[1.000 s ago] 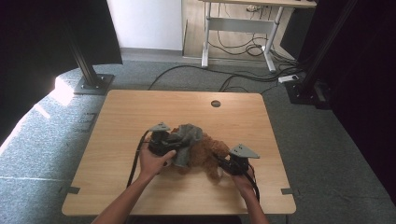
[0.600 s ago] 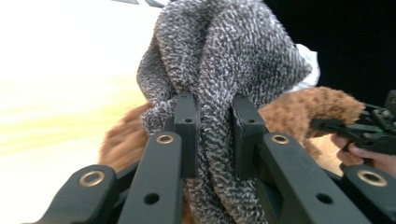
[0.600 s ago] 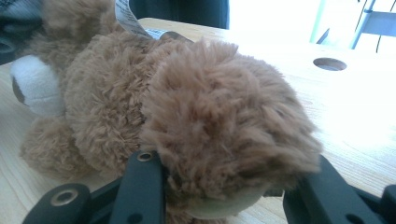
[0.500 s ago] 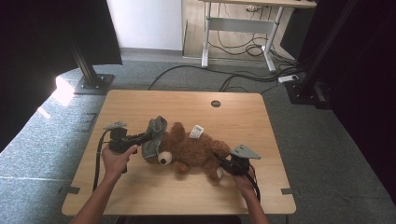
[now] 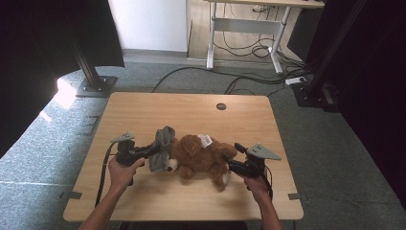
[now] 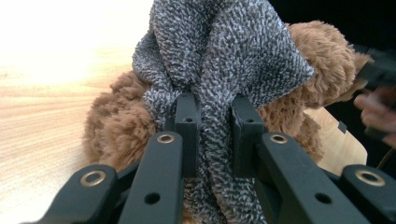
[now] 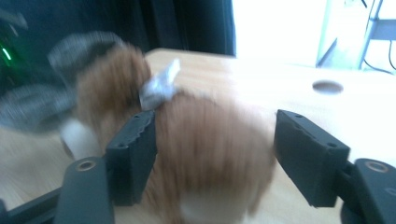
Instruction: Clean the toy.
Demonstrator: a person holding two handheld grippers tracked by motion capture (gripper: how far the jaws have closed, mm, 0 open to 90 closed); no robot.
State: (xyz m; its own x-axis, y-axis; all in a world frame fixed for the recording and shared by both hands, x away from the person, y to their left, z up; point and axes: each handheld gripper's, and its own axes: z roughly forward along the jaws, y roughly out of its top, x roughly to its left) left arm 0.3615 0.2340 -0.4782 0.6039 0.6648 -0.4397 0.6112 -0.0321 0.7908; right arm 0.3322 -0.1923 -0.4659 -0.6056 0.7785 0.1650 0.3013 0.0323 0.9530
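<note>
Our left hand-held gripper (image 6: 210,135) is clamped on the grey cloth (image 6: 219,60) over the teddy bear (image 5: 201,155), mid-counter (image 5: 143,110). The right hand-held gripper (image 7: 215,154) has just been opening w/ the bear's leg loose between its jaws. Risk: pulling drags the bear too.

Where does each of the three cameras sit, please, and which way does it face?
High view: above the person's side, facing forward and down on the table; both forearms enter from below.
Left gripper view: on the left gripper, looking along jaws shut on the grey cloth.
Right gripper view: on the right gripper, jaws open astride the teddy bear.
All three share the bear.
</note>
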